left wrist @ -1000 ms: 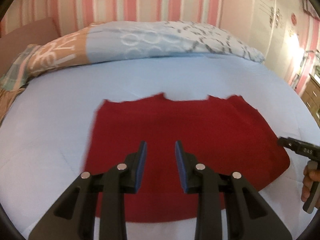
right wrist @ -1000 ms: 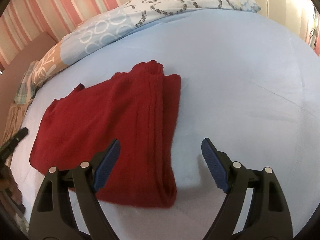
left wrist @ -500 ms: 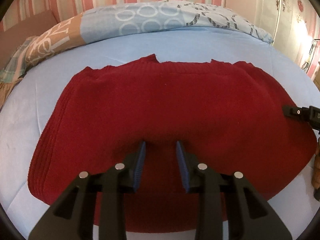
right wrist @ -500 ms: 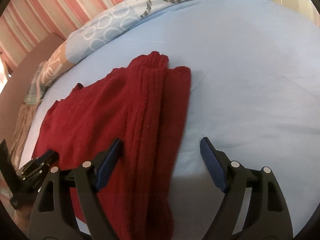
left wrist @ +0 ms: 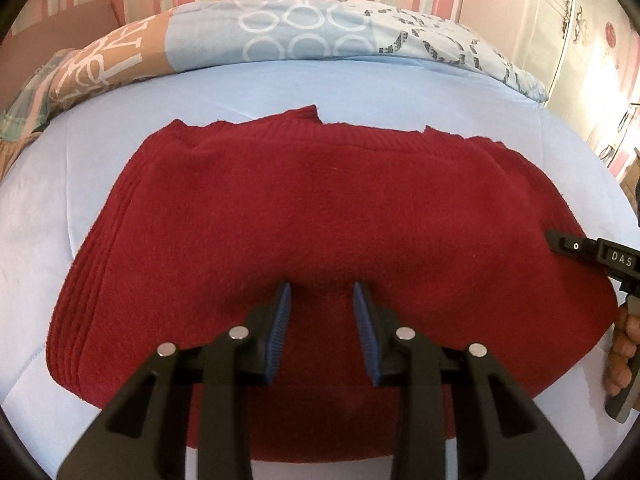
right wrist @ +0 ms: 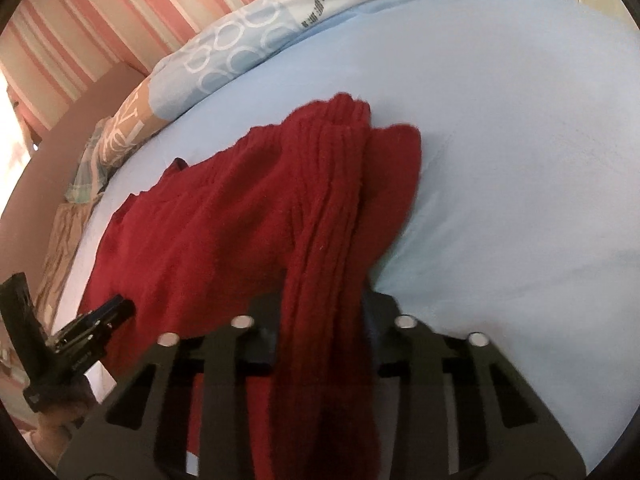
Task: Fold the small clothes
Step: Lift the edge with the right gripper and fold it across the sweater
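The right hand-held gripper is clenched on the ribbed side edge of the red sweater — knit bunched between its jaws. The left hand-held gripper hovers released over the sweater's near middle, holding nothing. The sweater lies spread on the blue bed, neckline toward the patterned duvet. To fold cleanly, the right side should probably lift and carry straight across — the left pinning the middle so layers don't drag.

Two low, close wrist views, both over the red garment
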Demonstrator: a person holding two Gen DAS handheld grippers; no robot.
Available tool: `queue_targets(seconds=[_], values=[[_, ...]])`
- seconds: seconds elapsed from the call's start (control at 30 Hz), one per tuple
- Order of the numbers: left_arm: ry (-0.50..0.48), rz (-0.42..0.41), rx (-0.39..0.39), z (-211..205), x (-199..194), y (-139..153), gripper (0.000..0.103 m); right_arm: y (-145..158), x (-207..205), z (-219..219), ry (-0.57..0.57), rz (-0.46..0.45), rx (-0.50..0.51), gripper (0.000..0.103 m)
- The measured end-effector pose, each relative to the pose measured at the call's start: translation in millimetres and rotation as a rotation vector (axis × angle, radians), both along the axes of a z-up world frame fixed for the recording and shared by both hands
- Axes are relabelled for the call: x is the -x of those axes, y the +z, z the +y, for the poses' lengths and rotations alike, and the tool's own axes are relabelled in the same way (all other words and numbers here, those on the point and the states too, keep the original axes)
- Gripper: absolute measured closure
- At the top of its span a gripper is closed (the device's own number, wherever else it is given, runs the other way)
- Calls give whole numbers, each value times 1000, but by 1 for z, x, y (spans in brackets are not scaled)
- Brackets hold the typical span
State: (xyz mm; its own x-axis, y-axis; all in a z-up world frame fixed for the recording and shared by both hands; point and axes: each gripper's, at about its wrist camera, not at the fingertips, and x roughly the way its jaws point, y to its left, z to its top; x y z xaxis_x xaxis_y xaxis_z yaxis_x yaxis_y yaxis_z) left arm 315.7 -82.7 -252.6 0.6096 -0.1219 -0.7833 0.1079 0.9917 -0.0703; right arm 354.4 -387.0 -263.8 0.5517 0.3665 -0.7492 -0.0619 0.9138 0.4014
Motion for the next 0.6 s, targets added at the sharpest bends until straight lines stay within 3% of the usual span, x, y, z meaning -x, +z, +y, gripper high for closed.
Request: queue_targets(seconds=[0.3, 0.6], values=[[33, -10, 19, 21, 2, 17, 68, 47, 7, 12, -25, -65, 16, 85], [72, -55, 49, 61, 4, 48, 67, 103, 4, 61, -35, -108, 26, 85]])
